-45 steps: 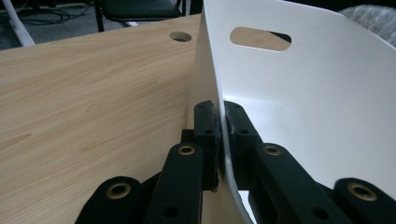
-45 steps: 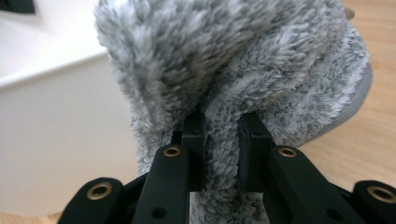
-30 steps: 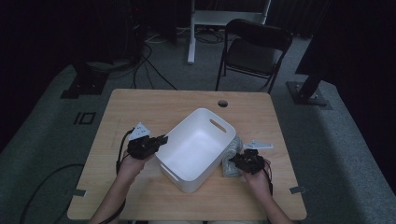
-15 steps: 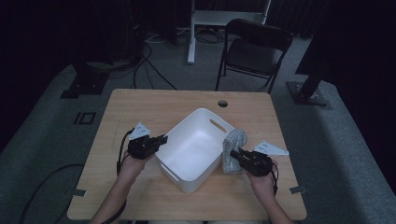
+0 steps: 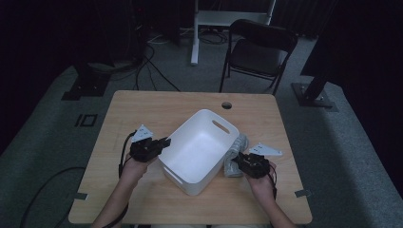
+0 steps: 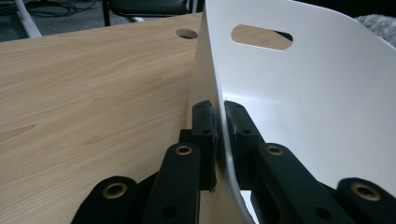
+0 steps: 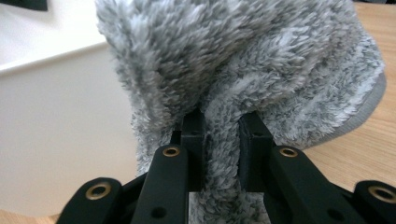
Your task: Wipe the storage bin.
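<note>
A white plastic bin (image 5: pixel 199 149) with handle slots sits empty in the middle of the wooden table (image 5: pixel 142 107). My left gripper (image 5: pixel 161 143) is shut on the bin's left wall (image 6: pixel 222 126), one jaw outside and one inside. A fluffy grey slipper (image 5: pixel 235 154) lies against the bin's right side. My right gripper (image 5: pixel 239 160) is shut on a fold of the slipper (image 7: pixel 261 60), whose pile bulges above the jaws beside the bin's outer wall (image 7: pixel 60 140).
A round cable hole (image 5: pixel 226 105) is near the table's far edge. A black folding chair (image 5: pixel 259 52) stands behind the table, and cables (image 5: pixel 52 178) trail on the floor at left. Bare wood lies left and in front of the bin.
My right gripper has shifted right and forward with the slipper, which has risen beside the bin's right wall. The left gripper and bin have stayed put.
</note>
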